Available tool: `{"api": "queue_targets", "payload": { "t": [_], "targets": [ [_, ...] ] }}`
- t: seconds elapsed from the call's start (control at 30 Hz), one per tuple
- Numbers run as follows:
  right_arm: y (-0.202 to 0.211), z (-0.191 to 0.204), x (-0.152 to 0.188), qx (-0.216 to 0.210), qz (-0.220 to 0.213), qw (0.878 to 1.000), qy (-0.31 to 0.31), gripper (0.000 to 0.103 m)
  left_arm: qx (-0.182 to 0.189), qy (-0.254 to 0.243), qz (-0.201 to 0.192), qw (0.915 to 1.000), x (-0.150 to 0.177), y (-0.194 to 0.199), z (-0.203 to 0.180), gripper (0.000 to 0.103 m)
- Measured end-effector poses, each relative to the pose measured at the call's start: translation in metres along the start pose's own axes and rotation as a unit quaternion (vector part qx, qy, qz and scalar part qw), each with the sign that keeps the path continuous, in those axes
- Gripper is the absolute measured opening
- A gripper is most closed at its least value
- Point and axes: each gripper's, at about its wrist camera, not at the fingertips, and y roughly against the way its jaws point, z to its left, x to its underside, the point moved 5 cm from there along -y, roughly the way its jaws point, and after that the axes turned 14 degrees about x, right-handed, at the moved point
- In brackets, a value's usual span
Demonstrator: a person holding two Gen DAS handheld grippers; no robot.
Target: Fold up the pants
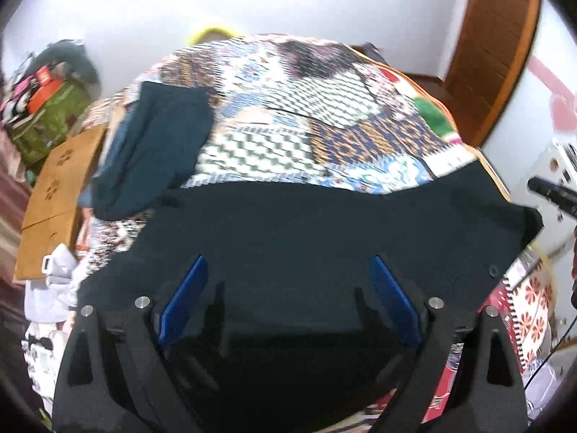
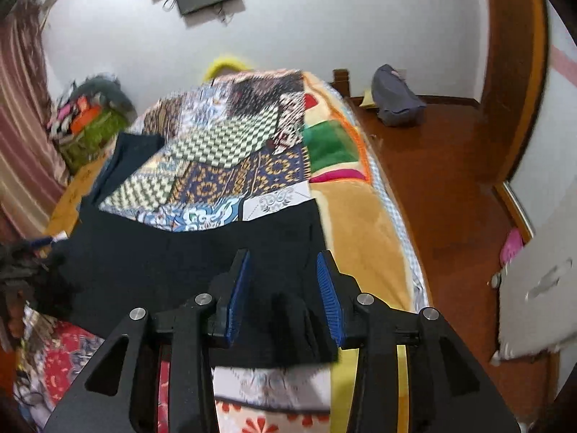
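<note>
The left gripper has its blue pads spread wide over dark cloth, gripping nothing; the right gripper has its pads part-way apart with a bunched fold of the same cloth lying between them, and no pad appears to press on it. That cloth is the pants, black or very dark navy, laid flat across the near end of the patchwork quilt on the bed, one end reaching toward the right edge where a small button shows, the other running toward the left side. A second dark garment lies rumpled further up the quilt on the left, apart from the pants. Beyond the bed stand a brown cardboard box and a heap of clothes on the left. Judging by how the cloth lies, spread but not yet doubled, the step in hand seems to be the end of laying out or an early fold, with both tools free. The next move likely calls for each gripper to pinch one edge or corner of the pants cleanly, through all layers, and carry it over evenly so the halves meet without creasing.
</note>
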Motion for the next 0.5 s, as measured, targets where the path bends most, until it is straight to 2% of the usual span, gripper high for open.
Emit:
{"api": "queue_targets", "payload": {
  "t": [0.13, 0.27, 0.33, 0.4, 0.5],
  "targets": [
    [-0.042, 0.014, -0.003, 0.009, 0.04, 0.999, 0.025, 0.034, -0.018, 0.023, 0.0, 0.9996, 0.004, 0.004, 0.028, 0.092],
    [-0.078, 0.015, -0.001, 0.036, 0.076, 0.996, 0.039, 0.034, -0.023, 0.045, 0.016, 0.9986, 0.014, -0.003, 0.047, 0.092],
    [-0.087, 0.014, 0.0, 0.036, 0.089, 0.995, 0.037, 0.034, -0.022, 0.052, 0.022, 0.9981, 0.019, -0.009, 0.052, 0.092],
    [-0.094, 0.013, 0.004, 0.033, 0.097, 0.994, 0.036, 0.031, -0.02, 0.057, 0.026, 0.9979, 0.022, -0.013, 0.055, 0.092],
    [-0.092, 0.015, 0.004, 0.041, 0.078, 0.995, 0.049, 0.018, -0.018, 0.059, 0.028, 0.9977, 0.025, -0.019, 0.057, 0.092]
  ]
}}
